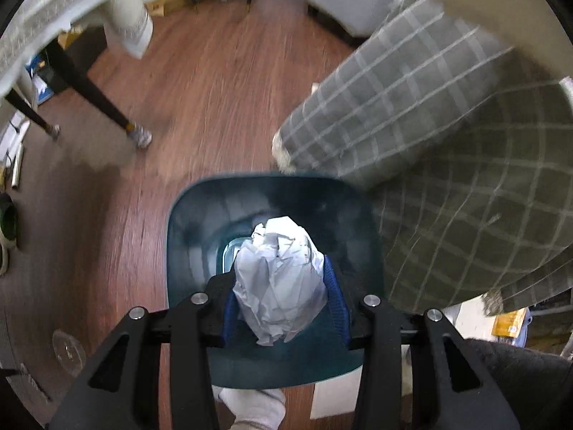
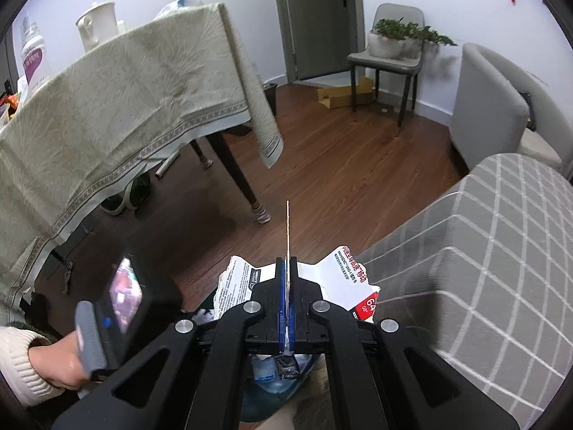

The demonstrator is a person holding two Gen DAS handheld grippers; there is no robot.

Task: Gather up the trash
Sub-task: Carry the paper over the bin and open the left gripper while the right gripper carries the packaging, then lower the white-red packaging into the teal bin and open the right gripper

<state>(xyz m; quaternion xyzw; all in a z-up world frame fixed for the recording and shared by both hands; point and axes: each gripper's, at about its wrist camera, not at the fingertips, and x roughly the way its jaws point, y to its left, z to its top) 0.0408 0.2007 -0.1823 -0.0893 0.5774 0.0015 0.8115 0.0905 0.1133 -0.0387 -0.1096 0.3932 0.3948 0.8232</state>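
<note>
We count one crumpled paper ball (image 1: 281,283), pinched half-wide in our left gripper (image 1: 284,299) above one teal bin (image 1: 186,222). Our right gripper (image 2: 287,272) is clamped on one thin white card (image 2: 287,229).

left gripper (image 1: 283,308): above bin (image 1: 186,222), crumpled paper (image 1: 279,283) between its fingers | bin: on floor (image 1: 215,89), checked cushion (image 1: 412,114) at its right | right gripper (image 2: 287,286): thin card (image 2: 287,229) edge-on between its fingers, table (image 2: 107,107) to left
</note>
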